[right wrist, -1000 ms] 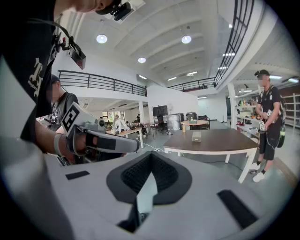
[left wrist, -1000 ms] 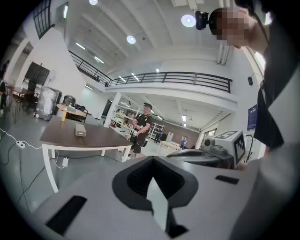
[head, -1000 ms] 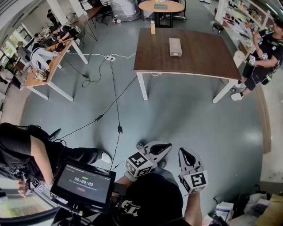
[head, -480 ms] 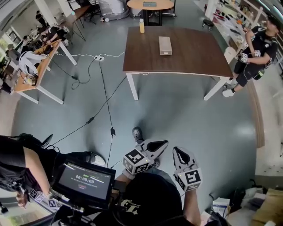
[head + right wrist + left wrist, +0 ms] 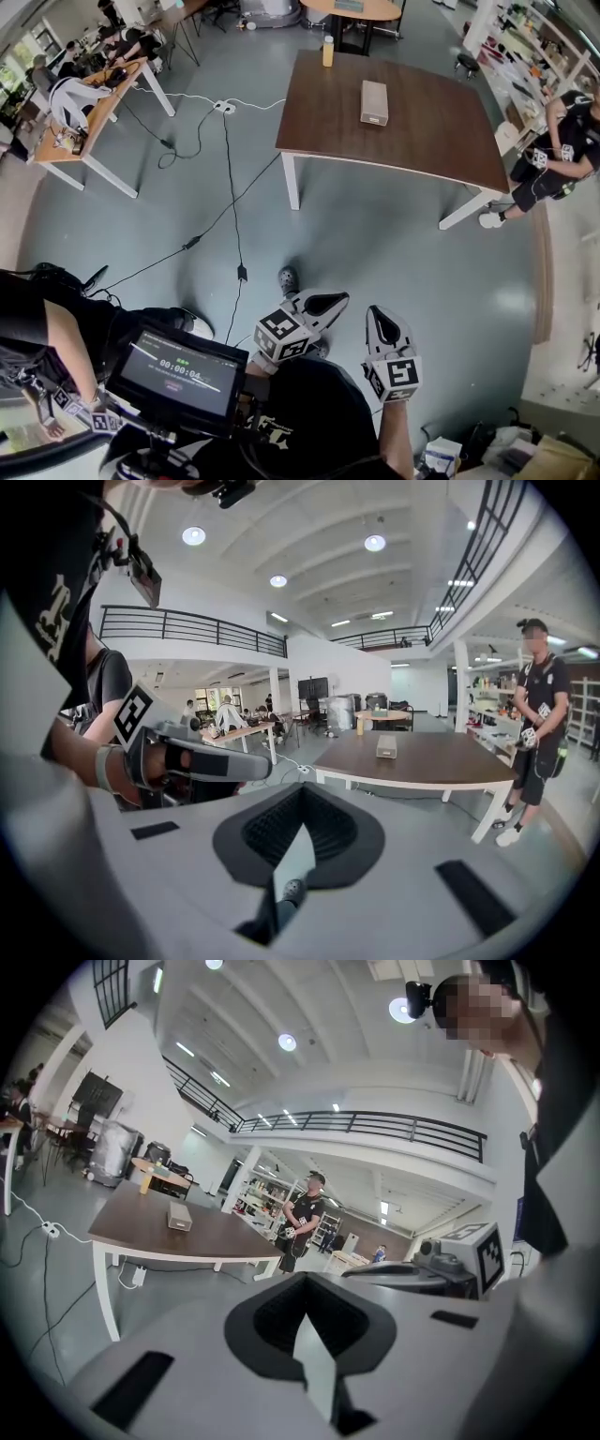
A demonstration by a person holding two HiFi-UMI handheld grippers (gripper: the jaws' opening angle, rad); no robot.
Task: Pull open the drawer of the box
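The box (image 5: 373, 101) is a small beige block with a drawer, lying on the brown table (image 5: 422, 141) far across the grey floor. It also shows in the left gripper view as the box (image 5: 178, 1215) and in the right gripper view as the box (image 5: 385, 746). My left gripper (image 5: 323, 305) and right gripper (image 5: 382, 323) are held side by side over the floor, well short of the table. Both point toward it. The left gripper (image 5: 305, 1312) has its jaws together with nothing in them. So does the right gripper (image 5: 302, 827).
An orange bottle (image 5: 327, 51) stands at the table's far corner. A person in black (image 5: 553, 150) stands at the table's right end. Cables (image 5: 234, 206) cross the floor on the left. A wooden desk (image 5: 89, 122) is at far left. A monitor (image 5: 178, 375) is held near my left side.
Both grippers have been carried along over the floor toward the table, still side by side and shut. The head view has swung, and a shoe now shows ahead of the left gripper.
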